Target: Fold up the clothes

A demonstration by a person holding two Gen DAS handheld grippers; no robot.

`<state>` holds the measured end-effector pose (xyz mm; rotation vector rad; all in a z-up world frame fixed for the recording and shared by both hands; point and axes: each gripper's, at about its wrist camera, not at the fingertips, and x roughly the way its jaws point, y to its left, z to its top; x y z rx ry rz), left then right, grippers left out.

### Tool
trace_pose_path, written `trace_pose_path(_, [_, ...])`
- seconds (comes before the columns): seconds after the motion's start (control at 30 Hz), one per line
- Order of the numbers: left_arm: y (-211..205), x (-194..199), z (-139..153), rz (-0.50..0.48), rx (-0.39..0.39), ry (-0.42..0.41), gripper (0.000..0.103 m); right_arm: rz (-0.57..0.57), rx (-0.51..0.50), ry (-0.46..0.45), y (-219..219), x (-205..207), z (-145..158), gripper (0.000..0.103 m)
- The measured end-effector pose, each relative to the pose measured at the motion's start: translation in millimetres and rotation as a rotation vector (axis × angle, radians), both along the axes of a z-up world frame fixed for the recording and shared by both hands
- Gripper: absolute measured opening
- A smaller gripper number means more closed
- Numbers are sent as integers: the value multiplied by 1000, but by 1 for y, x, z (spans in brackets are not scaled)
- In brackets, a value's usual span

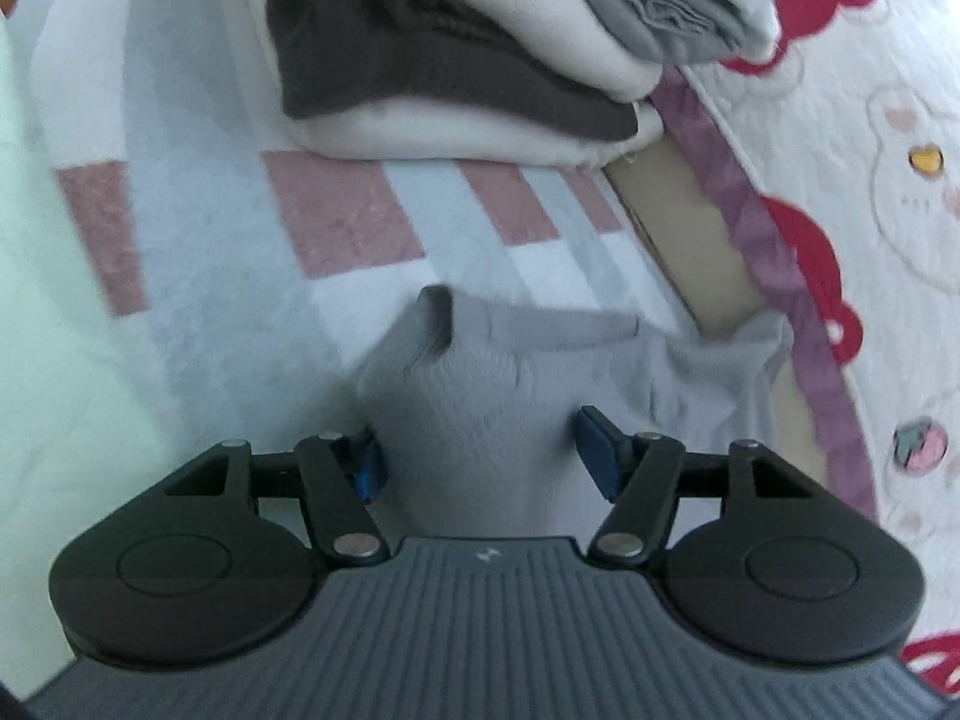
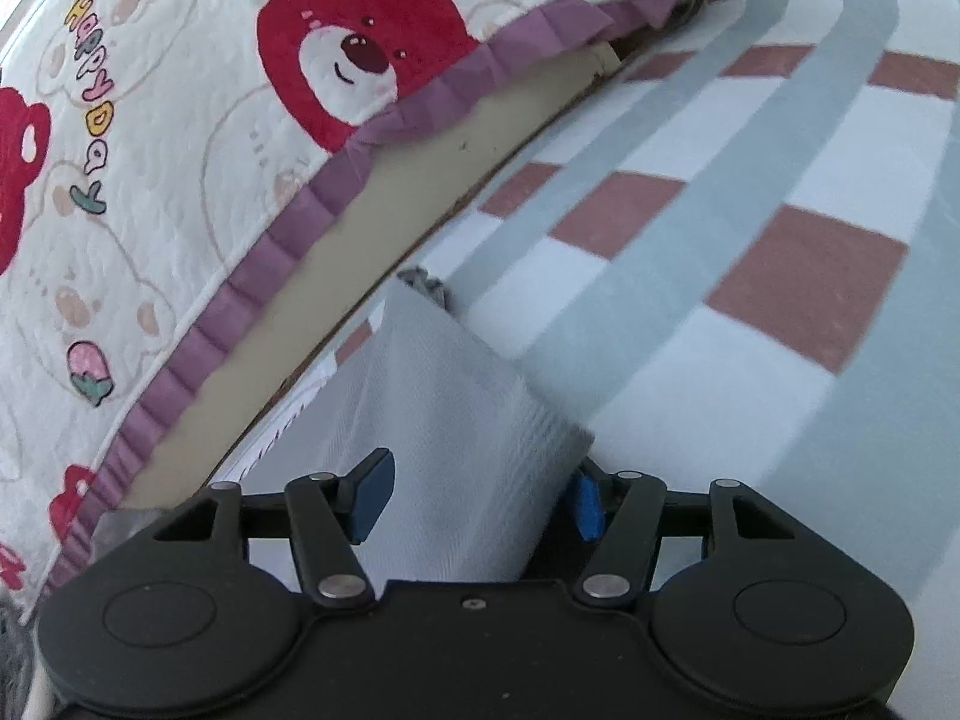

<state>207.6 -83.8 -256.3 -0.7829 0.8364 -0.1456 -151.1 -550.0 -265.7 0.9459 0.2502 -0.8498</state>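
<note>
Two grippers work over a checked bedsheet (image 1: 198, 276), pink, white & pale blue squares, w/ one grey garment (image 1: 480, 396) between them. Taking that garment as the landmark: in the left wrist view it lies flat on the sheet, a dark collar-like bit (image 1: 437, 306) at its far edge. Left of it is bare sheet and a pale green cloth (image 1: 24, 312) at the frame edge. Beyond it, farther up the sheet, sits a stack of folded clothes (image 1: 456, 60), white, dark brown & grey layers. Right of it runs a tan bed edge (image 1: 690, 228), then a cream bear-print quilt (image 1: 888, 192) w/ purple ruffle trim.

Left gripper (image 1: 483, 456) hovers low over the near part of the garment, blue pads spread wide, nothing pinched; cloth shows between the fingers.

Right wrist view: quilt (image 2: 180, 120) w/ red bear & "HAPPY DAY" lettering left of the garment (image 2: 474, 450), sheet (image 2: 750, 300) to its right. Right gripper (image 2: 477, 492) also stands wide apart; a folded ridge of the garment runs up between its fingers, the right pad against the fold's edge, the left pad resting on or just over the cloth, can't tell if touching. No grip closed on it.
</note>
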Motion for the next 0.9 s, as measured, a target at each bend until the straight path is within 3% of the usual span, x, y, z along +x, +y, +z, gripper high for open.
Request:
trace_pose_path(0.03, [0, 5, 2, -20, -2, -15, 32, -3, -3, 8, -1, 3, 3, 27])
trace_pose_path(0.07, [-2, 12, 6, -54, 20, -38, 8, 8, -13, 17, -4, 1, 10, 11])
trace_pose_path(0.2, [-11, 17, 44, -177, 207, -170, 5, 48, -53, 52, -16, -10, 40, 10])
trace_pose_path(0.3, [-4, 11, 73, -264, 211, -167, 5, 79, -83, 78, -24, -18, 62, 10])
trace_pose_path(0.4, [13, -13, 86, -316, 164, -105, 5, 109, -112, 104, -33, -26, 84, 9])
trace_pose_path(0.47, [13, -37, 78, -351, 226, -91, 5, 129, -132, 132, -37, -32, 97, 9])
trace_pose_path(0.57, [6, -63, 55, -399, 332, -55, 6, 129, -124, 230, -33, -50, 81, 9])
trace_pose_path(0.67, [8, -67, 41, -389, 338, -26, 5, 110, -79, 243, -32, -63, 58, 9])
trace_pose_path(0.83, [12, -77, 85, -397, 349, -189, 6, 153, -178, 236, -22, -59, 79, 9])
trace_pose_path(0.9, [13, -74, 82, -390, 357, -159, 8, 170, -178, 268, -23, -56, 76, 10])
